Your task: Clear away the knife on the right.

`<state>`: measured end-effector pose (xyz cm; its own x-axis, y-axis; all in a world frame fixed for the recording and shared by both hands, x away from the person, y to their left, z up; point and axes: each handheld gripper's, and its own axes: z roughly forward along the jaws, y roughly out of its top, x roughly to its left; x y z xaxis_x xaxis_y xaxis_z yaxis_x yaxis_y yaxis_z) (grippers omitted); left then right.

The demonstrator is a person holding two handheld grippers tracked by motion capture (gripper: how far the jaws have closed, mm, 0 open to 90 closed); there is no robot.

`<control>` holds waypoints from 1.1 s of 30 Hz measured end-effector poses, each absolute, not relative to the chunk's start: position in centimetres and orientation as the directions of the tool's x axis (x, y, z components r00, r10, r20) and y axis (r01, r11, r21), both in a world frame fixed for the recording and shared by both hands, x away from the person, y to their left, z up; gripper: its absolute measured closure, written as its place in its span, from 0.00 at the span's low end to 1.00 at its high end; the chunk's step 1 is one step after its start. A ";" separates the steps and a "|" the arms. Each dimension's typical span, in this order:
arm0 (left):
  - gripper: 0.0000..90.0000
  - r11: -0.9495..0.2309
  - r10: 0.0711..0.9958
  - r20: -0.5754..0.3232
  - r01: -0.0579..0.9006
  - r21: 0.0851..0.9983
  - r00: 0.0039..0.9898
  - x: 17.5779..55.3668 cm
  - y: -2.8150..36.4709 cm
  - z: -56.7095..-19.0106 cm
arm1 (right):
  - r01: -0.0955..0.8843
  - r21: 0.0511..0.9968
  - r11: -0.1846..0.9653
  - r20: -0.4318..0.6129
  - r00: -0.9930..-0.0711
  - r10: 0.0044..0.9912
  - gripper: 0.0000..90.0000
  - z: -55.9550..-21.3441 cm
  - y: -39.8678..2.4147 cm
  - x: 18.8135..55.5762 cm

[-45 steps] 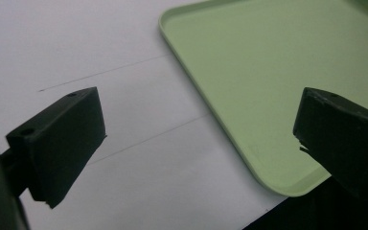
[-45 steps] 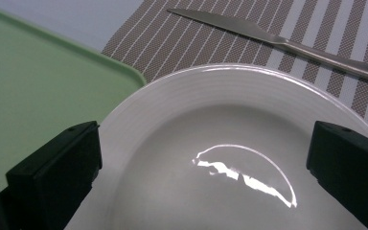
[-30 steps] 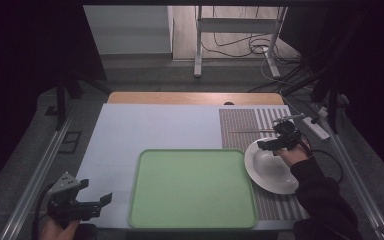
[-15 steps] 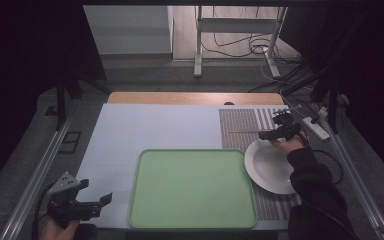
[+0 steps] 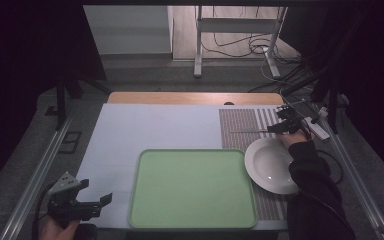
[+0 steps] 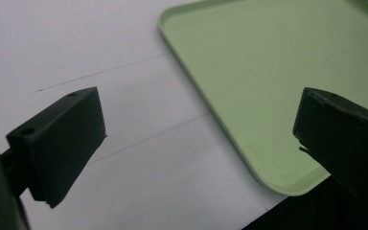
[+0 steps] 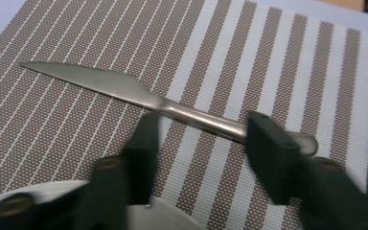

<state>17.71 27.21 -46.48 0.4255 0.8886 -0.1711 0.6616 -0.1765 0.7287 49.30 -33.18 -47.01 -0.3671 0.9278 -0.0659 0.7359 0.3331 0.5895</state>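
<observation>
Forearms enter from the bottom of the high view. At the near left corner of the surface [image 5: 130, 130], the left hand-held gripper [image 5: 87, 204] hangs over the white sheet with its jaws spread wide and nothing between them. The left gripper view looks down between these jaws: under them is the white sheet, and the near left corner of the green tray [image 6: 268, 72] reaches in from the right, its raised rim clear to see. The high view shows the whole tray [image 5: 192, 187], bare, lying in the near middle.

Just right of the tray, touching or almost touching its edge, a white plate [image 5: 270, 165] rests on the striped placemat [image 5: 240, 125]; the dark sleeve [image 5: 312, 195] partly covers its right side.

Farther back, at the right edge of the placemat, the right hand-held gripper [image 5: 277, 129] is at the handle end of a knife [image 5: 247, 131], which points to the left. In the high view the knife is only a thin line. The right gripper view shows more: the knife [image 7: 124, 88] lies flat on the placemat [image 7: 268, 62], and the released jaws stand on both sides of its handle, not closed on it. The plate rim [image 7: 52, 189] shows at the bottom.
</observation>
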 end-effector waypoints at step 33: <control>0.04 -0.171 0.890 -0.175 0.663 0.729 0.422 17.4 27.3 -46.5 | 0.840 0.416 0.349 0.002 -0.385 0.923 1.00 -49.2 -35.8 51.4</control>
<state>17.44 27.29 -46.50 0.4218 0.8895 -0.1755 0.6631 -0.1706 0.7288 51.40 -35.80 -49.23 -0.3847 0.9230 0.0022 0.8397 0.3490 0.4161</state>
